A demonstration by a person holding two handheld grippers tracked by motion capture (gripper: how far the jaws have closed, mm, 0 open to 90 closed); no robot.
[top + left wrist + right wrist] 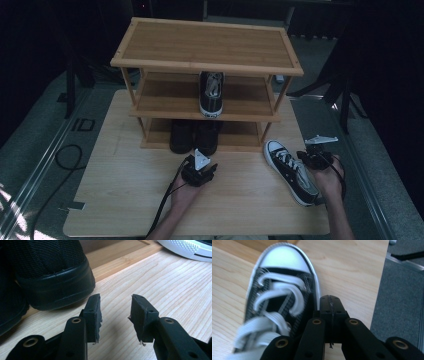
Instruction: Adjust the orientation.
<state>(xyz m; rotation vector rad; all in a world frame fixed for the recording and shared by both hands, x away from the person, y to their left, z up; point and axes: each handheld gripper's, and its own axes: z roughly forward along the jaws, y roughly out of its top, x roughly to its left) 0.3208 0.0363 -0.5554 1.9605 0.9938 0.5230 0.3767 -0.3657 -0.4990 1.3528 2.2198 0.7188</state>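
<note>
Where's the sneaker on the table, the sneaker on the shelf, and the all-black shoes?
Table sneaker [292, 172], high view, its laces.
Shelf sneaker [211, 105], high view, its white toe.
Black shoes [181, 137], high view, left shoe's top.

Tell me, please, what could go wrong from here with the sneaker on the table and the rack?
1. The right tool is shut beside the sneaker, apparently on nothing, so a lift may leave it behind.
2. The sneaker lies near the table edge; a nudge could push it off.
3. The open left tool sits close to the black shoes on the rack and could bump them.
</note>
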